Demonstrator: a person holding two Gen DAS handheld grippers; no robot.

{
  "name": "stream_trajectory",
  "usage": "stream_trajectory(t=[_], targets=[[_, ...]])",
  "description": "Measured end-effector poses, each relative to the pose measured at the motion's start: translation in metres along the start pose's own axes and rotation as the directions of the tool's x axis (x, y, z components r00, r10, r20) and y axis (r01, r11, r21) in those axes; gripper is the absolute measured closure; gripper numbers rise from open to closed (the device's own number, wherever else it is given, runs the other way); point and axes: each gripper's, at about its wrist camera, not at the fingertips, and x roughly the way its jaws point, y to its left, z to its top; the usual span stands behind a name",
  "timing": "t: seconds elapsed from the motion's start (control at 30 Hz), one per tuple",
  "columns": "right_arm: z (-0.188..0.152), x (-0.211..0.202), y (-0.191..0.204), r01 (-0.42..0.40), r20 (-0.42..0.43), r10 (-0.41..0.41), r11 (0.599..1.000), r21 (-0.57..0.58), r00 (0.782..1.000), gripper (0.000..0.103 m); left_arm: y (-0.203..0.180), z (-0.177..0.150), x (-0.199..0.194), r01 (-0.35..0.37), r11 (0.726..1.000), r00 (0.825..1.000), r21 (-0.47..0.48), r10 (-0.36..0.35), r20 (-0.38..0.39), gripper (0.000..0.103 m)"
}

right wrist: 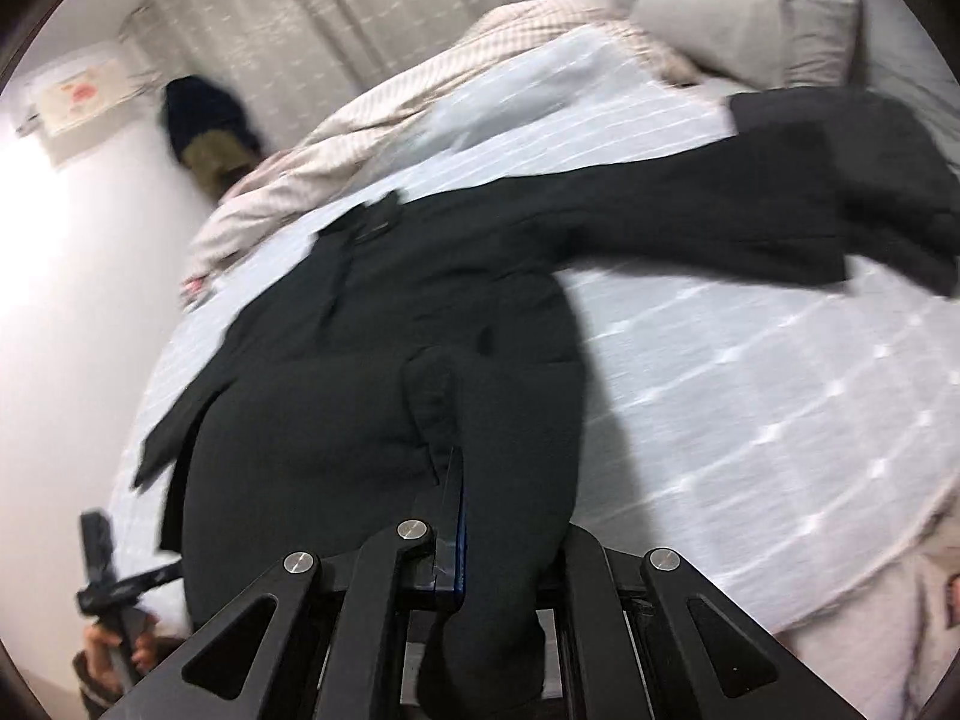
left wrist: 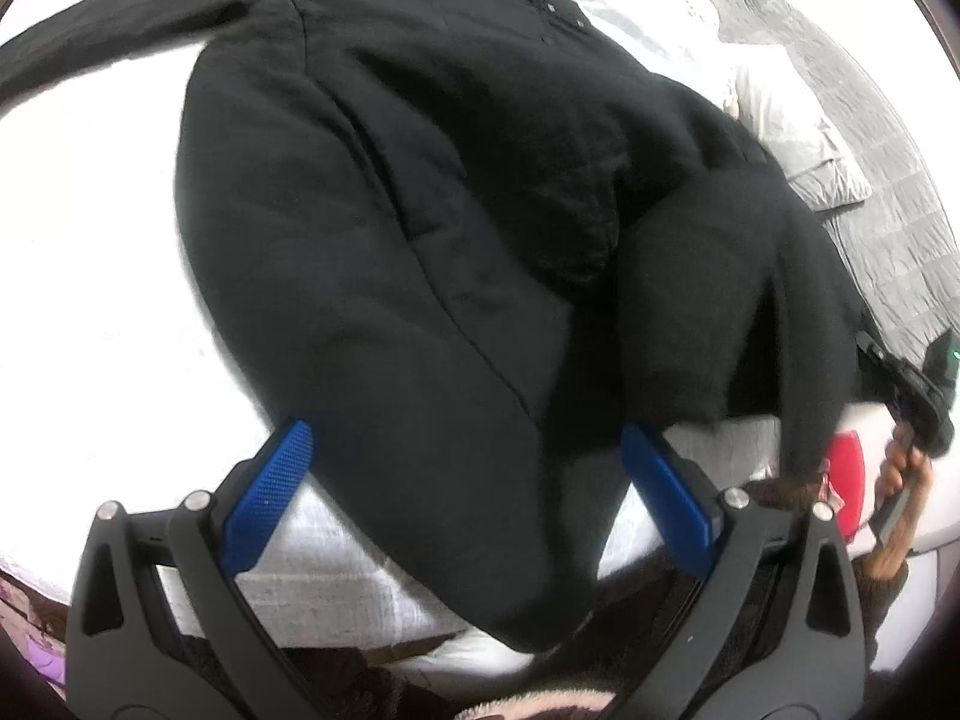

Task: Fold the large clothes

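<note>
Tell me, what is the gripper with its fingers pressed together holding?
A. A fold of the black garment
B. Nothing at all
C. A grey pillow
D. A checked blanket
A: in the right wrist view the right gripper is shut with a fold of the black garment pinched between its fingers, while the grey pillow and checked blanket lie far off on the bed.

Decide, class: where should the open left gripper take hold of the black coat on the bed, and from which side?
Probably the hem of the black coat, approached from the bed's near edge: it drapes over that edge between the open fingers of the left gripper, a thin free border.
</note>
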Motion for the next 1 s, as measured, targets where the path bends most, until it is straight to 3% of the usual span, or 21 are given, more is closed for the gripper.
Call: stream_trajectory(t=[0.07,0.23,0.43,0.57,0.7,0.73,0.83,0.93,1.0], targets=[[0.000,0.007,-0.018,0.025,-0.021,-0.024,0.999,0.030,0.999,0.097,0.002,-0.005,0.005,0.017,1.000,0.999,-0.006,-0.017,-0.030,0.002],[-0.020,0.051,-0.034,0.067,-0.112,-0.055,0.993,0.101,0.992,0.097,0.011,-0.021,0.016,0.013,0.999,0.998,-0.035,-0.015,-0.065,0.020],[-0.033,0.072,-0.044,0.066,-0.134,-0.050,0.991,0.117,0.990,0.096,0.022,-0.030,0.002,0.093,0.993,0.994,-0.071,-0.096,-0.051,0.021],[-0.034,0.068,-0.047,0.042,-0.144,-0.022,0.989,0.140,0.989,0.087,0.026,-0.032,0.004,0.110,0.990,0.994,-0.092,-0.112,-0.018,0.024],[-0.043,0.071,-0.053,-0.003,-0.174,0.038,0.980,0.197,0.984,0.080,0.012,-0.032,0.012,0.065,0.998,0.998,-0.026,-0.065,-0.010,0.053],[-0.046,0.071,-0.054,-0.017,-0.176,0.055,0.977,0.212,0.983,0.076,0.009,-0.031,0.015,0.084,0.996,0.996,-0.012,-0.084,-0.021,0.074],[-0.056,0.073,-0.054,-0.070,-0.174,0.112,0.970,0.233,0.978,0.075,0.005,-0.027,0.009,0.090,0.996,0.996,-0.022,-0.090,-0.008,0.092],[-0.059,0.065,-0.045,-0.117,-0.177,0.156,0.970,0.212,0.972,0.090,-0.001,-0.020,-0.024,0.139,0.990,0.988,-0.006,-0.138,0.066,0.096],[-0.058,0.050,-0.034,-0.153,-0.153,0.182,0.971,0.183,0.971,0.093,-0.006,-0.014,-0.055,0.154,0.988,0.980,0.015,-0.155,0.128,0.097]])
